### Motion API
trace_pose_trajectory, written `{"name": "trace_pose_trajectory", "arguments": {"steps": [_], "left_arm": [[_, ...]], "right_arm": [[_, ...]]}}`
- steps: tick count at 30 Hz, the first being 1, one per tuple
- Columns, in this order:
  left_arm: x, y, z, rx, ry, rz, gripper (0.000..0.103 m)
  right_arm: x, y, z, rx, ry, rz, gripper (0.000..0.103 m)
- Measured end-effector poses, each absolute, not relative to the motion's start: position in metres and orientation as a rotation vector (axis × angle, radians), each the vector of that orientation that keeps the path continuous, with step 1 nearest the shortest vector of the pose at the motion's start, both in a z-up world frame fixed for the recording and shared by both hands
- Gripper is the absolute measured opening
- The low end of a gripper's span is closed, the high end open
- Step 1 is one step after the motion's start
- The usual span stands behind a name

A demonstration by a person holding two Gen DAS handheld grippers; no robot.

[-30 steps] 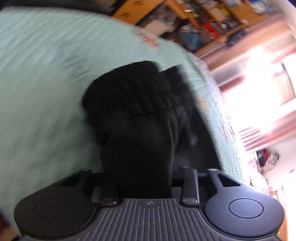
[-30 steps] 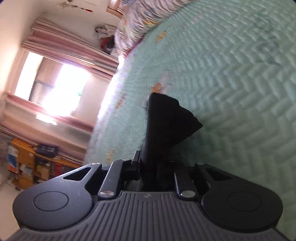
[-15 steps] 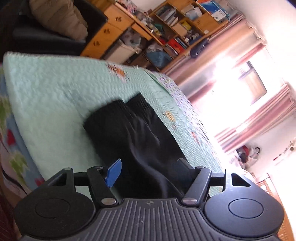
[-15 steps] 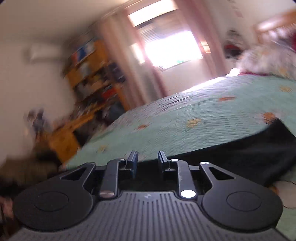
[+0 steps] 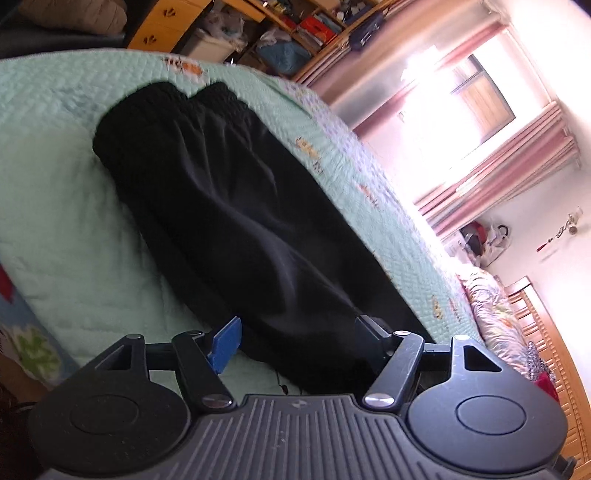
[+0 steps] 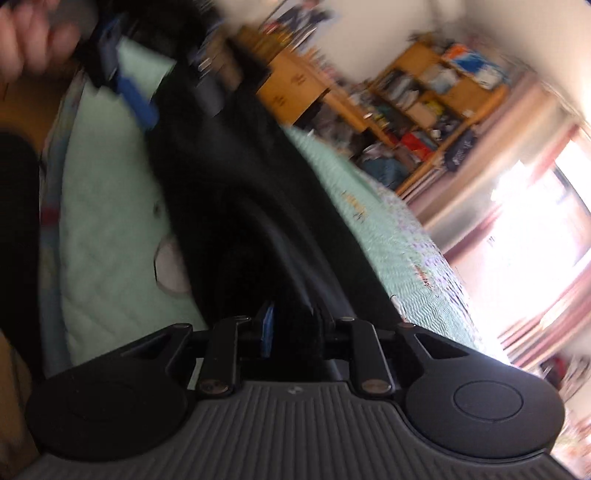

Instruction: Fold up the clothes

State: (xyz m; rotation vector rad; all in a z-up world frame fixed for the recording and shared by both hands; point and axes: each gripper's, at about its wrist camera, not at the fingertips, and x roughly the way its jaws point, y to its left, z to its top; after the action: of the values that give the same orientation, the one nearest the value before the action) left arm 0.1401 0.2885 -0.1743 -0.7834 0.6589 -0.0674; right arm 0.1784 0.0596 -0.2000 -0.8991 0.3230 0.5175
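Black trousers (image 5: 229, 206) lie stretched along a mint-green quilted bed (image 5: 74, 221), elastic waistband at the far end. My left gripper (image 5: 299, 332) is open at the near end. Its blue-padded finger (image 5: 225, 345) and its black finger stand wide apart on either side of the cloth without pressing it. The right wrist view is blurred. There my right gripper (image 6: 291, 328) is shut on a fold of the black trousers (image 6: 240, 177), which run away from it across the quilt (image 6: 107, 206). The left gripper (image 6: 171, 92) shows at the top left, held by a hand (image 6: 29, 40).
Wooden shelves (image 5: 295, 33) full of clutter stand past the far end of the bed. A bright window with pink curtains (image 5: 480, 110) fills the right side. A patterned pillow (image 5: 491, 310) and a wooden headboard (image 5: 546, 332) lie at the right. The bed edge is at the left.
My left gripper has opened, let go of the bunched black cloth and drawn back, and the trousers now lie flat. My right gripper has swung round and rolled with the cloth still in it.
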Motion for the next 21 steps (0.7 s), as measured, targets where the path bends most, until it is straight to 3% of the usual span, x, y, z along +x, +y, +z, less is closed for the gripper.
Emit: {"name": "trace_pose_trajectory", "arguments": {"steps": [3, 4, 6, 9, 15, 16, 17, 19, 21], "left_arm": [[0.147, 0.295, -0.19, -0.849, 0.68, -0.03, 0.069], [0.149, 0.299, -0.194, -0.87, 0.681, -0.013, 0.066], [0.151, 0.311, -0.199, -0.914, 0.671, 0.02, 0.046], [0.147, 0.331, -0.204, -1.003, 0.614, 0.034, 0.03], [0.129, 0.341, -0.212, -1.069, 0.589, 0.038, 0.028], [0.123, 0.34, -0.209, -1.063, 0.582, 0.026, 0.029], [0.116, 0.34, -0.206, -1.051, 0.571, 0.012, 0.03], [0.104, 0.338, -0.195, -1.022, 0.538, -0.032, 0.03], [0.096, 0.334, -0.178, -0.98, 0.485, -0.098, 0.038]], "right_arm": [[0.18, 0.061, -0.204, -0.936, 0.306, 0.513, 0.021], [0.178, 0.058, -0.202, -0.925, 0.302, 0.517, 0.006], [0.172, 0.053, -0.197, -0.903, 0.292, 0.526, 0.005], [0.145, 0.038, -0.195, -0.906, 0.258, 0.559, 0.003], [0.129, 0.038, -0.231, -0.959, 0.236, 0.538, 0.006], [0.132, 0.04, -0.231, -0.938, 0.236, 0.527, 0.013], [0.131, 0.043, -0.23, -0.927, 0.233, 0.523, 0.033], [0.119, 0.037, -0.219, -0.899, 0.193, 0.554, 0.057], [0.11, 0.025, -0.204, -0.811, 0.161, 0.577, 0.059]]}}
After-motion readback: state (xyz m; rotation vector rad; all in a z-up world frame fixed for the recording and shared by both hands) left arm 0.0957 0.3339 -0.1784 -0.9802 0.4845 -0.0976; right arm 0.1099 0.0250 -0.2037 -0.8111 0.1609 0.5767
